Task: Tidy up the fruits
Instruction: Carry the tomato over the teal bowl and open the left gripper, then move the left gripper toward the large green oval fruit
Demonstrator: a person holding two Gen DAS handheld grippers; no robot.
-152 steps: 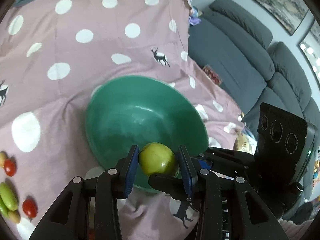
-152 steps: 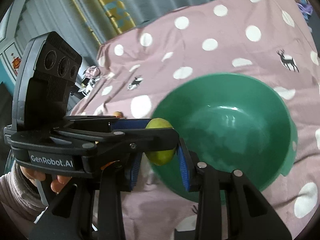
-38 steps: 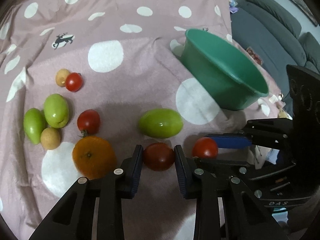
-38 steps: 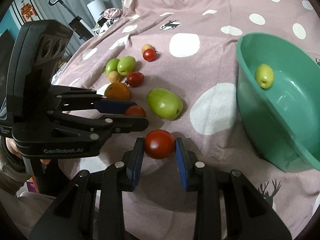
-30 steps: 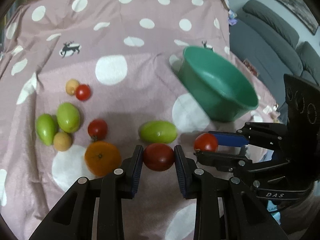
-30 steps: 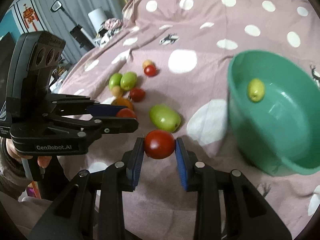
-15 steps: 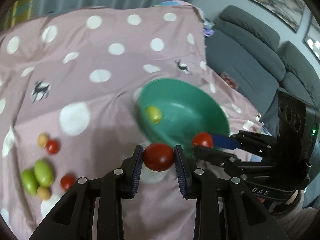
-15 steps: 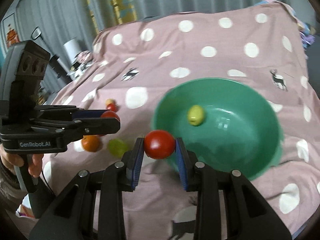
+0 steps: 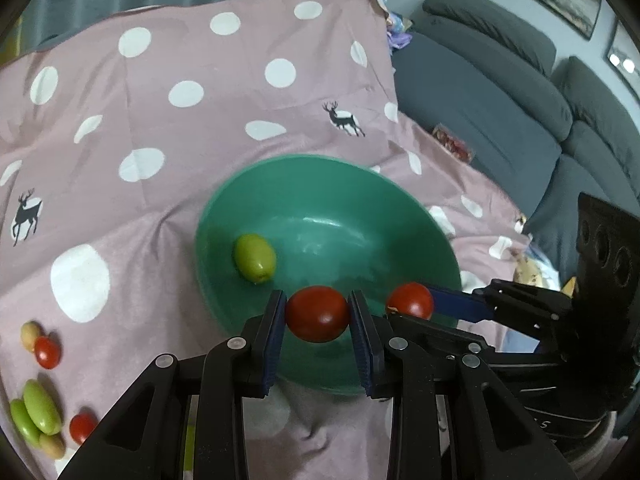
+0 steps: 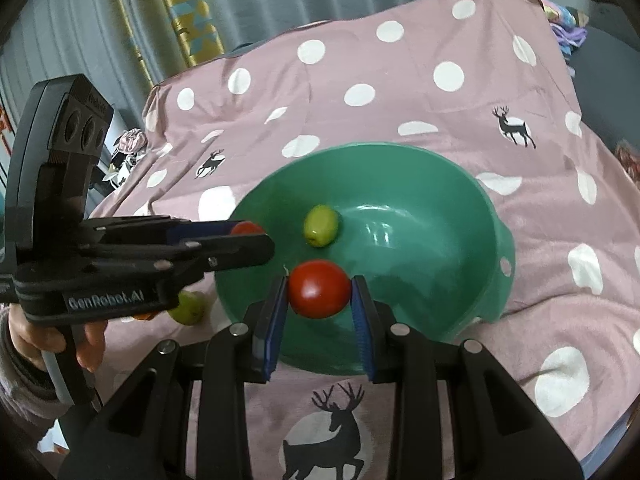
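A green bowl (image 9: 360, 184) sits on the pink polka-dot cloth and holds one green fruit (image 9: 255, 257); the bowl (image 10: 472, 208) and the fruit (image 10: 320, 225) also show in the right wrist view. My left gripper (image 9: 317, 314) is shut on a dark red tomato (image 9: 317, 313) above the bowl's near rim. My right gripper (image 10: 319, 290) is shut on a red tomato (image 10: 319, 289) over the bowl's near side. The right gripper's tomato (image 9: 409, 301) shows in the left wrist view, and the left gripper's tomato (image 10: 247, 227) in the right wrist view.
Loose fruits lie on the cloth at the left: small red tomatoes (image 9: 47, 353), green fruits (image 9: 40, 407) and pale round ones (image 9: 29, 331). A green fruit (image 10: 188, 307) lies beside the bowl. A grey sofa (image 9: 500, 92) stands to the right.
Both grippers lifted their tomatoes off the cloth and carried them to the bowl, now holding them over its near rim. The green fruit put in earlier lies in the bowl.
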